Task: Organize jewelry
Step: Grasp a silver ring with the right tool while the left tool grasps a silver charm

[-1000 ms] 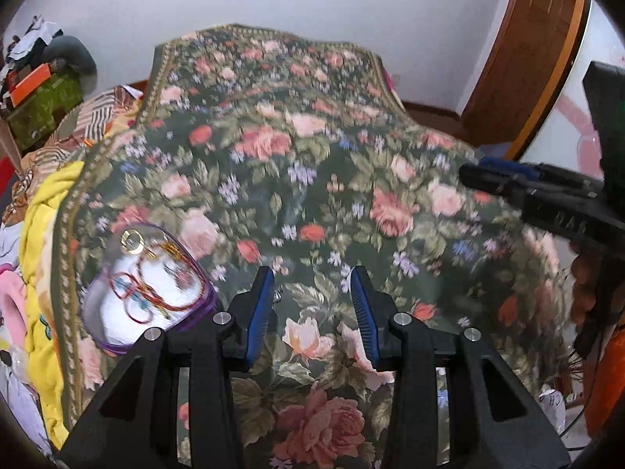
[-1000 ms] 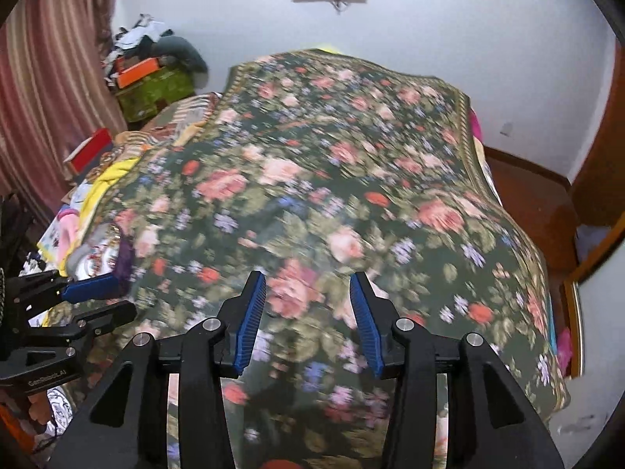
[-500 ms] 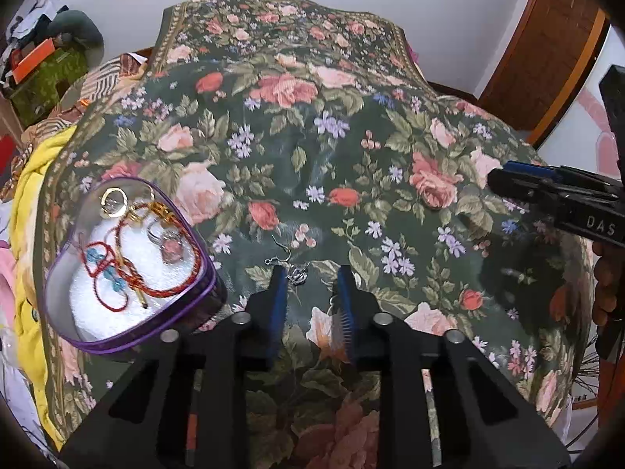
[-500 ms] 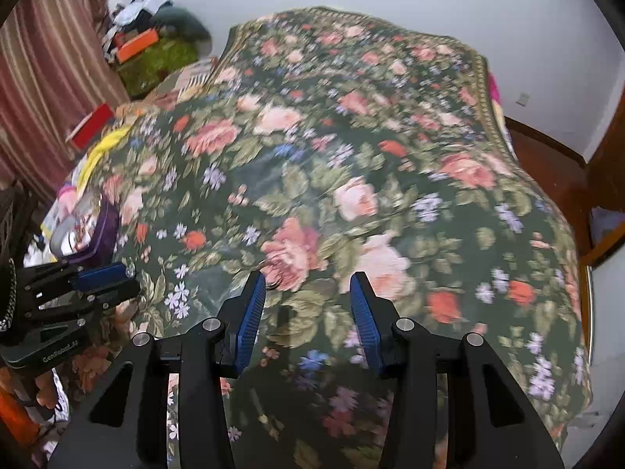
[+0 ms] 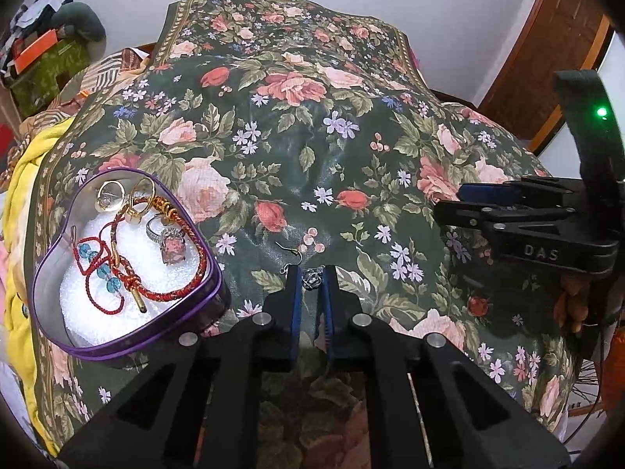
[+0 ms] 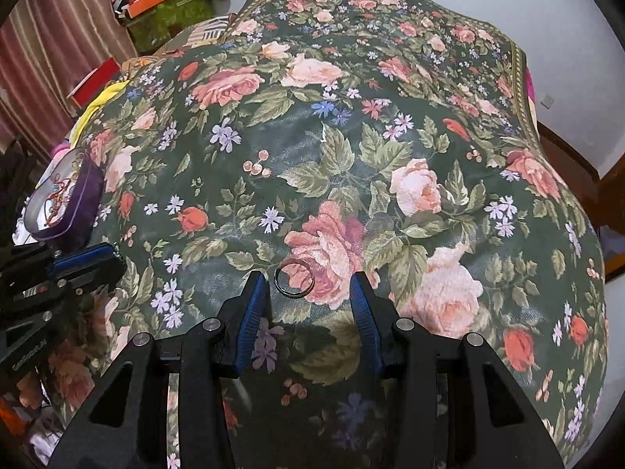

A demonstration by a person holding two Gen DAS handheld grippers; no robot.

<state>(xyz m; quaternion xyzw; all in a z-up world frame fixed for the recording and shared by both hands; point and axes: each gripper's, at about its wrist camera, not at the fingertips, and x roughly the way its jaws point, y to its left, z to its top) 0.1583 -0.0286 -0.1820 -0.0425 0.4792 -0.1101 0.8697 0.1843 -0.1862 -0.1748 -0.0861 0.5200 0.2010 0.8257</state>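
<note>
A heart-shaped purple tin (image 5: 203, 273) lies on the floral bedspread at the left. It holds rings, a pink-stone ring (image 5: 172, 248) and red cord bracelets (image 5: 117, 273) on white foam. Just right of the tin, my left gripper (image 5: 311, 273) is shut on a small silver hook earring (image 5: 312, 278) that rests on the cloth. In the right wrist view, a plain silver ring (image 6: 293, 277) lies flat on the cloth between the fingertips of my open right gripper (image 6: 308, 285), nearer the left finger and touching neither. The tin (image 6: 84, 191) shows far left there.
The bedspread (image 6: 351, 136) covers a bed. Yellow bedding (image 5: 19, 179) and cluttered boxes (image 6: 164, 8) sit along its left side. A wooden door (image 5: 547, 51) and floor lie to the right. Each gripper shows at the edge of the other's view: right gripper (image 5: 488, 203), left gripper (image 6: 97, 260).
My left gripper came down beside the tin and narrowed from open to shut around the earring. My right gripper dropped toward the cloth, bringing the silver ring between its open fingers.
</note>
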